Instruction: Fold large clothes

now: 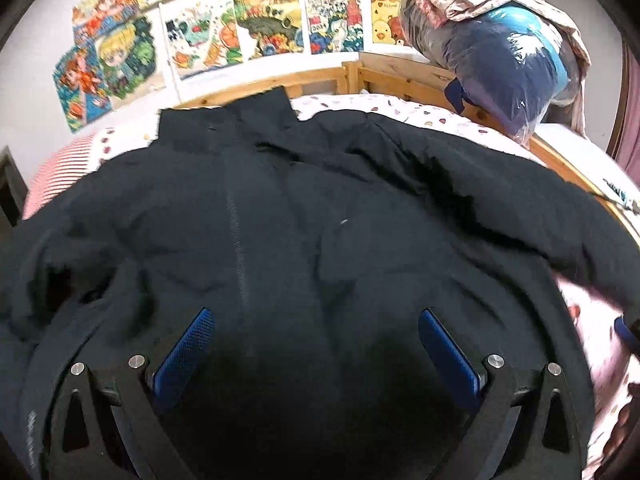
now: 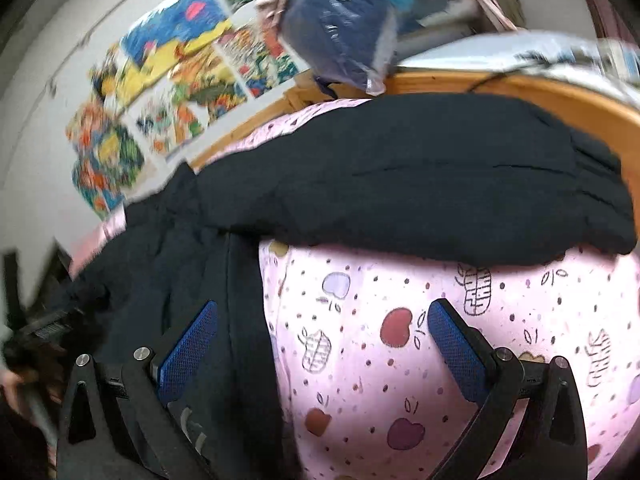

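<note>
A large black jacket point(image 1: 304, 208) lies spread front-up on the bed, collar toward the headboard and zipper running down its middle. My left gripper point(image 1: 316, 332) hovers open over the jacket's lower front, with nothing between its blue pads. In the right wrist view the same jacket point(image 2: 400, 184) shows its right sleeve stretched across the pink patterned bedsheet point(image 2: 400, 360). My right gripper point(image 2: 322, 328) is open above the jacket's right side edge; its left finger is over the black cloth and its right finger over bare sheet. This view is blurred by motion.
A wooden bed frame point(image 1: 404, 76) borders the mattress at the back and right. A plastic-wrapped blue bundle point(image 1: 500, 60) rests on the frame's corner. Colourful posters point(image 1: 224, 28) cover the wall. A red-striped pillow point(image 1: 60, 172) lies at the left.
</note>
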The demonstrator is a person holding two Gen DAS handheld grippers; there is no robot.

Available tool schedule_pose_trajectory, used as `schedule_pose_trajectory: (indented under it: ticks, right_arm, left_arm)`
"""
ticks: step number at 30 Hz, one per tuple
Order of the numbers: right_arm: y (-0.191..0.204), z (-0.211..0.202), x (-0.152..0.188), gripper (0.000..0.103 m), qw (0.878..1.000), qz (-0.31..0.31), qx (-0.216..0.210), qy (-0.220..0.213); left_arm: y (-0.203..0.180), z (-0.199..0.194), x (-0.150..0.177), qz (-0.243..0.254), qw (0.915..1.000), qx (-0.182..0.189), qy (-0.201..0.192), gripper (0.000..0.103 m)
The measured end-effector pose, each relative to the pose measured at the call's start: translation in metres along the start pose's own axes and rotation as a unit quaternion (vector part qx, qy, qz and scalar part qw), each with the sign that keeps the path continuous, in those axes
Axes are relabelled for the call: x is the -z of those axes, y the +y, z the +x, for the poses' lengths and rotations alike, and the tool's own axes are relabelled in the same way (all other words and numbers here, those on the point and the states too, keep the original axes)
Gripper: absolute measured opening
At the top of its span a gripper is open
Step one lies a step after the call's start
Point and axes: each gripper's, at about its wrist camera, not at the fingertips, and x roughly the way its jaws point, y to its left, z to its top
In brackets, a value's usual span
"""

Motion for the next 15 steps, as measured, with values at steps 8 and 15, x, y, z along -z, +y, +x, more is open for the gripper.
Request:
schedule_pose_trajectory:
  ticks: [8,15]
  right_arm:
    - [-0.014,0.027,-0.007,0.102,0.990,0.128,-0.027,-0.060]
    - [-0.022,0.038,-0.010,0.066,0.964,0.220,0.010,-0.148]
  left_arm:
    - [-0.028,0.047,-0.051,-0.005,0.9993,0.035,-0.014,0.103]
    - [-0.019,0.109,-0.078,-0.046,0.9988,0.018,-0.002,0.103]
